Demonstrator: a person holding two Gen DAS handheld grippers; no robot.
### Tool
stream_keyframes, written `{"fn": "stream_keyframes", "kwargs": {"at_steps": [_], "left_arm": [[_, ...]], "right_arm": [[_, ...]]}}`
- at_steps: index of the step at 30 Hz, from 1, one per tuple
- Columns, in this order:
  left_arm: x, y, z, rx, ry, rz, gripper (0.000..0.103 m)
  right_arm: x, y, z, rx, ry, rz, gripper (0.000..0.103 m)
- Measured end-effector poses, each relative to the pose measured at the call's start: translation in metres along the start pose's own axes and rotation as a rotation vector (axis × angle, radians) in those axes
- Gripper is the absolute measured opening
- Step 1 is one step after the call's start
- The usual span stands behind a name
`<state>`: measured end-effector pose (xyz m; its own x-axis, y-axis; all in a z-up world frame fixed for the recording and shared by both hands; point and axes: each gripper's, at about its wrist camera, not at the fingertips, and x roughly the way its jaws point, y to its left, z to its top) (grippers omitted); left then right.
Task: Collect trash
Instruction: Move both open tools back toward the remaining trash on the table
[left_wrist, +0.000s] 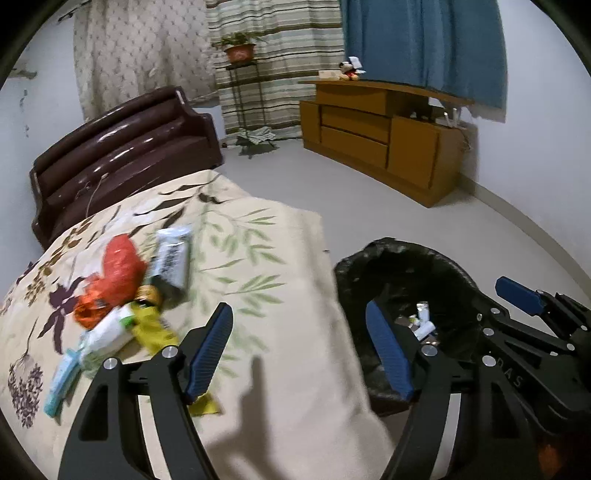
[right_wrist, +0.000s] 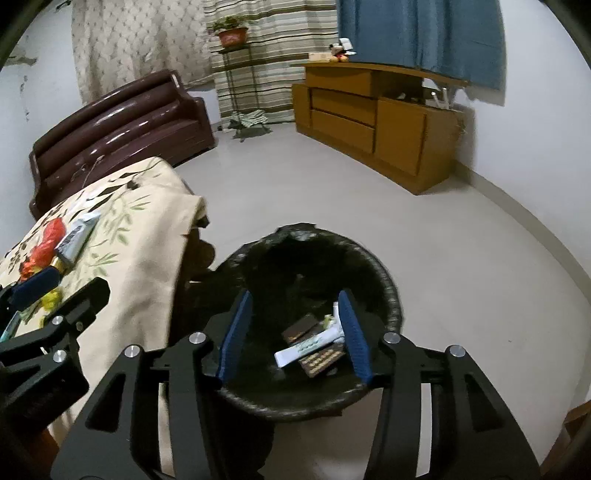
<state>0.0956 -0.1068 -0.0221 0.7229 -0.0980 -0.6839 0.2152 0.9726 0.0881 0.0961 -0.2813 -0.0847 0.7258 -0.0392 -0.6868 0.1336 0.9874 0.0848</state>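
Over the bin, our right claw (right_wrist: 295, 332) hangs with its blue fingers (right_wrist: 234, 332) spread wide and nothing between them. Directly below sits the black-lined bin (right_wrist: 388, 291), standing on the floor just beside the table's edge. At its bottom we see a white tube (right_wrist: 306, 345) lying across dark flat packets (right_wrist: 321, 362).

Our left claw (left_wrist: 299, 350) is likewise wide open and empty, positioned over the near corner of the table (left_wrist: 280, 295), between the bin and the remaining litter. The cloth there is floral cream fabric.

Remaining trash, in a cluster on the table, left of the left claw: a red bag (left_wrist: 120, 269), a grey-and-white wrapper (left_wrist: 171, 258), a yellow wrapper (left_wrist: 151, 328), a white packet (left_wrist: 109, 332), a pale blue packet (left_wrist: 61, 384). A yellow scrap also shows under the left finger.

Judgement: we are between a drop and the next pick; task part done. Next move calls for swinging the left claw left to the pile, lowering on one item, likely the yellow wrapper as nearest, and closing. The items overlap, so we risk dragging neighbours.
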Motion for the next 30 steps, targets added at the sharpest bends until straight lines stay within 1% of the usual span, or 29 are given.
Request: {"fn": "stream_keyframes", "kwargs": {"at_steps": [3, 9, 21, 30], "left_arm": [[-0.007, 0.015, -0.004, -0.017, -0.005, 0.02, 0.073], [-0.021, 0.054, -0.017, -0.063, -0.007, 0.077, 0.073], [-0.043, 0.141, -0.056, -0.181, 0.024, 0.191, 0.073], [-0.054, 0.185, -0.08, -0.234, 0.054, 0.236, 0.073]], "right_arm": [[-0.003, 0.017, -0.002, -0.02, 0.002, 0.024, 0.05], [-0.01, 0.054, -0.004, -0.074, 0.006, 0.075, 0.051], [-0.019, 0.133, -0.013, -0.182, 0.025, 0.181, 0.051], [-0.022, 0.18, -0.016, -0.257, 0.035, 0.224, 0.051]]}}
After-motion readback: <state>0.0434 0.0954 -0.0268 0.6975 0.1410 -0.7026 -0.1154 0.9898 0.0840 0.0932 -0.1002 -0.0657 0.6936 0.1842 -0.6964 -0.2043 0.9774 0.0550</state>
